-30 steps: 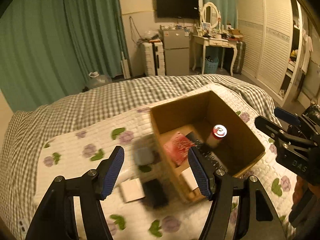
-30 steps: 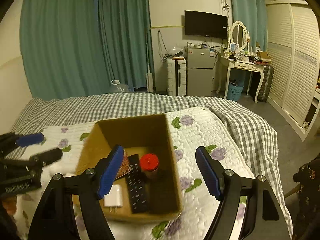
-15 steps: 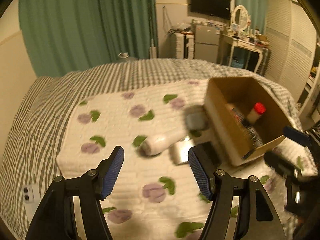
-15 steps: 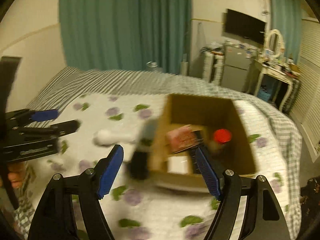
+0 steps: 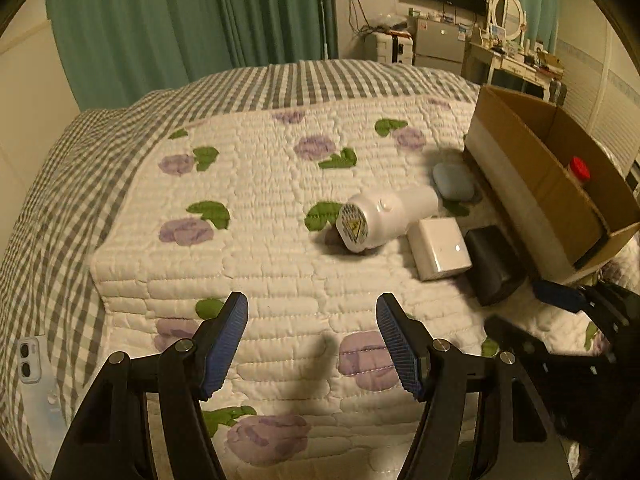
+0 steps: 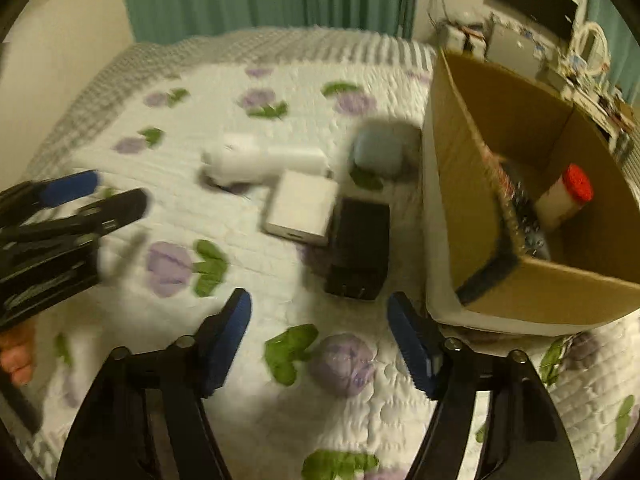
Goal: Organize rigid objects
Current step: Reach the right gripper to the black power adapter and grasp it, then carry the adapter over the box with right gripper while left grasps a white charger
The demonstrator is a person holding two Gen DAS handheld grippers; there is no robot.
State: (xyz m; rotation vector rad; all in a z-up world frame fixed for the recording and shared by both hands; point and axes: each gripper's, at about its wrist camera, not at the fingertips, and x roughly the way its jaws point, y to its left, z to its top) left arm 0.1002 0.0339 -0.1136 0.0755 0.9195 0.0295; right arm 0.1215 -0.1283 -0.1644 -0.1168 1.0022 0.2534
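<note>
Jaws: both grippers, left (image 5: 312,342) and right (image 6: 319,340), spread wide, holding nothing.
Left view only: phone (image 5: 34,376) on bed edge.
Right view only: remote (image 6: 524,216) inside box (image 6: 560,284).
Pose: both hang above the quilt (image 5: 260,264).

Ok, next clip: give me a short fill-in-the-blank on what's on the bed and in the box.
1. The jar standing in the cardboard box has a ____ lid.
2. The white box lies between the white bottle and the ____ block.
3. Both the left gripper and right gripper are ____.

Missing: red; black; open
</note>
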